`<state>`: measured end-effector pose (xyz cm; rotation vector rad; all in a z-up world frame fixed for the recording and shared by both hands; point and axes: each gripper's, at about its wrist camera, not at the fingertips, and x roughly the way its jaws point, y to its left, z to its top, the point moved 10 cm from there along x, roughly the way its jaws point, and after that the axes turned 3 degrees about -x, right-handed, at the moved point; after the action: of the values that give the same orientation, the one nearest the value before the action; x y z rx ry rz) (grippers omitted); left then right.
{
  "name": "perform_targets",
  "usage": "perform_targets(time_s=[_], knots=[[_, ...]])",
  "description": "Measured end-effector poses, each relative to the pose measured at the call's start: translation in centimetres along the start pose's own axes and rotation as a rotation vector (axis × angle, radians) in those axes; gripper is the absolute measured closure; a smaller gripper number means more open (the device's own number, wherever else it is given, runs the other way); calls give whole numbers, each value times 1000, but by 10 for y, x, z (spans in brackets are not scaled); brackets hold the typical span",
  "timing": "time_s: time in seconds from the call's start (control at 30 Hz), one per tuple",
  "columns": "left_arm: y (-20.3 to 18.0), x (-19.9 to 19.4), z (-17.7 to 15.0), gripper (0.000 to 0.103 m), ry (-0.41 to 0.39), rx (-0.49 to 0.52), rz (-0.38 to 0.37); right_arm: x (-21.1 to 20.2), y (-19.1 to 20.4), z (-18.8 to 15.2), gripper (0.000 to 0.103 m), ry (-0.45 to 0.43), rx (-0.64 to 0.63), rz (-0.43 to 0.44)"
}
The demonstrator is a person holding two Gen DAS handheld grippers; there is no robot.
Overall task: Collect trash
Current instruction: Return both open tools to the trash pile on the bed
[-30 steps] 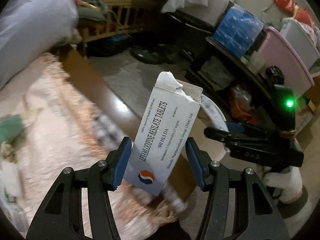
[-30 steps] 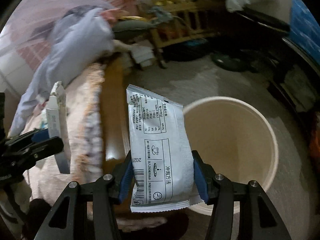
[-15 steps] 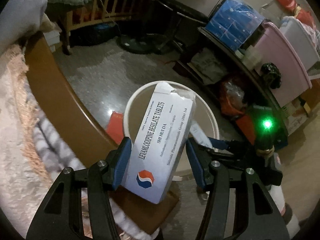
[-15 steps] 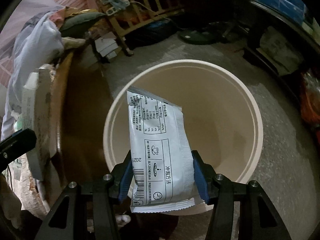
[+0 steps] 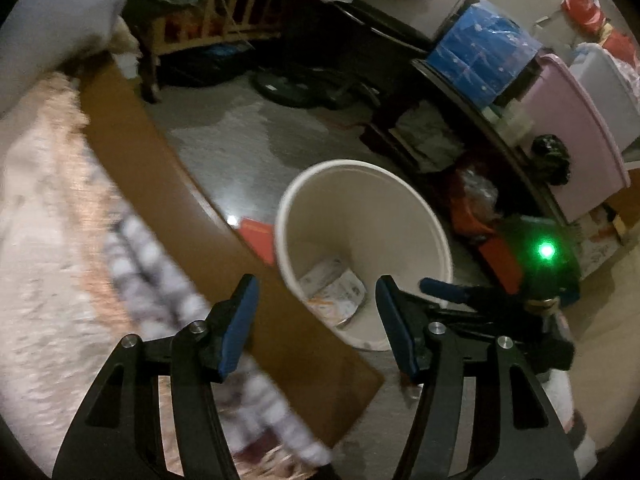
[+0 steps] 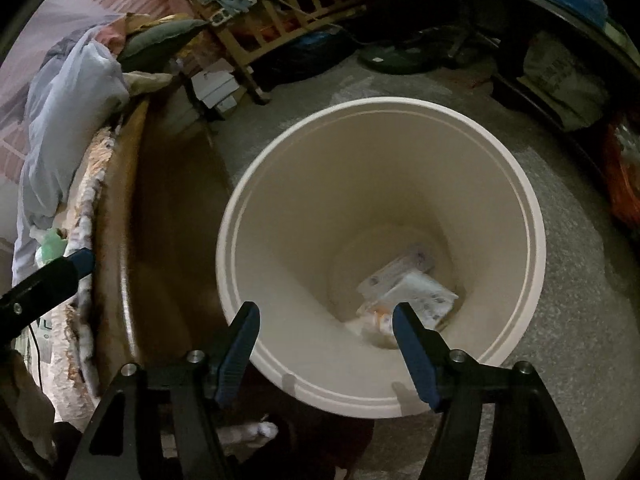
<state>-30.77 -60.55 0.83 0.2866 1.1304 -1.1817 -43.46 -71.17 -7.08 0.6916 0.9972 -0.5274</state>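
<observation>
A cream round trash bin (image 5: 400, 184) stands on the grey floor beside the bed; it fills the right wrist view (image 6: 516, 184). A white tablet box and a white sachet (image 6: 408, 292) lie at its bottom, also seen in the left wrist view (image 5: 334, 286). My left gripper (image 5: 316, 320) is open and empty, above the bed's wooden edge and the bin's near rim. My right gripper (image 6: 326, 344) is open and empty, right above the bin's near rim. It also shows at the right of the left wrist view (image 5: 448, 290).
A brown wooden bed frame (image 5: 160, 184) with a fringed blanket (image 5: 48, 208) runs along the left. A red packet (image 5: 260, 236) lies on the floor by the bin. Shelves with pink (image 5: 572, 132) and blue (image 5: 480, 52) storage boxes stand at the right. A wooden crib (image 6: 288, 8) is behind.
Both grippers have opened over the bin. The tablet box has left my left gripper and the sachet my right; both now lie at the bin's bottom.
</observation>
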Motion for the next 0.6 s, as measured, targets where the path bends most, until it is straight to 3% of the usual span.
perform_targets(time_s=[0.27, 0.6], knots=[[46, -40, -8, 43, -79, 3, 148, -16, 49, 3, 36, -30, -81, 25], [112, -107, -22, 43, -176, -77, 289, -33, 152, 4, 36, -76, -243, 93]])
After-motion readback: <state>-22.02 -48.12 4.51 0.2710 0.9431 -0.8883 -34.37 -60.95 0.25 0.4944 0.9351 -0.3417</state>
